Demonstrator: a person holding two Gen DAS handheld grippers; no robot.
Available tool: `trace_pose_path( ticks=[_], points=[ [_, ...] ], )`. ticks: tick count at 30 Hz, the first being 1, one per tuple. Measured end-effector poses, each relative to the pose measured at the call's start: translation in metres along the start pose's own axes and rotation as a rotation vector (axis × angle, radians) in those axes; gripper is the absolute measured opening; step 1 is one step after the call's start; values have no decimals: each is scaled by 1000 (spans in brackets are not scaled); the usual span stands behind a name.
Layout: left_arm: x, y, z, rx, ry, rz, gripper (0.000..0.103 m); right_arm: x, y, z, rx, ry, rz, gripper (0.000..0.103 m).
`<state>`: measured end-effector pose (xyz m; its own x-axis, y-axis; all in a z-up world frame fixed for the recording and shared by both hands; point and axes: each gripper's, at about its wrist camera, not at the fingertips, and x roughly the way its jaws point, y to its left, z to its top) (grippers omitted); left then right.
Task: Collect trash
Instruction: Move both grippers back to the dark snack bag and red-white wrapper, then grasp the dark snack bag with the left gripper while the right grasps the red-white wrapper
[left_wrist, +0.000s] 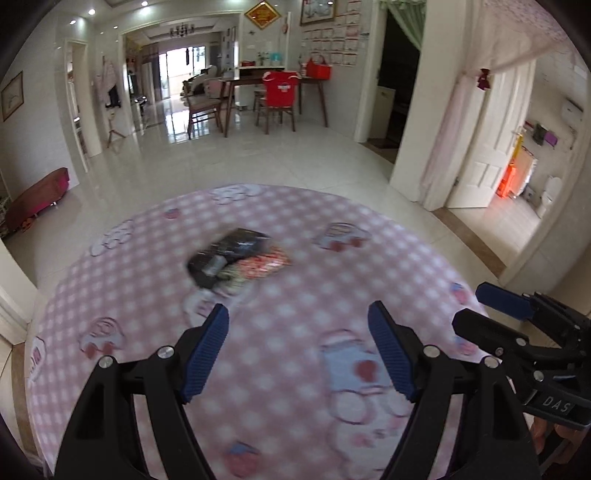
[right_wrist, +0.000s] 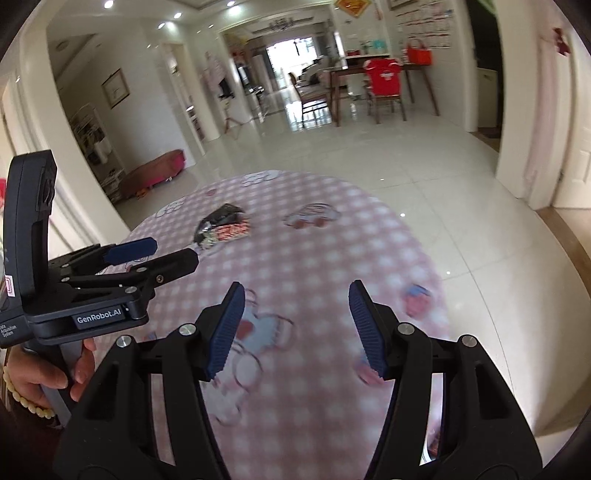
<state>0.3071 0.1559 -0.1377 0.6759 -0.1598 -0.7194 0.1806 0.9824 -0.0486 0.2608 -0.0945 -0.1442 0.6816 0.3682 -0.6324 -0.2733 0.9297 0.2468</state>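
Observation:
A small heap of trash lies on a round table with a pink checked cloth (left_wrist: 295, 295): a black wrapper (left_wrist: 229, 254) and a red patterned packet (left_wrist: 266, 264) against it. The heap also shows in the right wrist view, black wrapper (right_wrist: 219, 216) and red packet (right_wrist: 236, 229). My left gripper (left_wrist: 297, 325) is open and empty, above the cloth just short of the heap. My right gripper (right_wrist: 297, 306) is open and empty, further back and to the right. The left gripper also shows in the right wrist view (right_wrist: 147, 254).
The tablecloth (right_wrist: 314, 258) carries cartoon prints. Beyond the table is a glossy tiled floor (left_wrist: 258, 158), a dining table with chairs (left_wrist: 275, 96), a low pink bench (left_wrist: 40, 199) at left and an open bathroom door (left_wrist: 491, 147) at right.

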Motion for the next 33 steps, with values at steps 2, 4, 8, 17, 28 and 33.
trace_pose_path(
  ticks=[2, 4, 8, 17, 28, 33],
  points=[
    [9, 25, 5, -18, -4, 25, 76, 28, 16, 14, -15, 23, 17, 58],
    [16, 43, 7, -47, -5, 31, 76, 59, 29, 27, -28, 53, 32, 58],
    [34, 71, 16, -80, 8, 21, 76, 103, 46, 40, -59, 85, 42, 62],
    [59, 100, 26, -29, 33, 76, 76, 161, 64, 57, -138, 158, 29, 63],
    [87, 72, 37, 87, 61, 61, 76, 169, 54, 61, -224, 140, 19, 20],
    [103, 56, 43, 154, 75, 67, 68, 154, 29, 63, -161, 107, 8, 20]
  ],
)
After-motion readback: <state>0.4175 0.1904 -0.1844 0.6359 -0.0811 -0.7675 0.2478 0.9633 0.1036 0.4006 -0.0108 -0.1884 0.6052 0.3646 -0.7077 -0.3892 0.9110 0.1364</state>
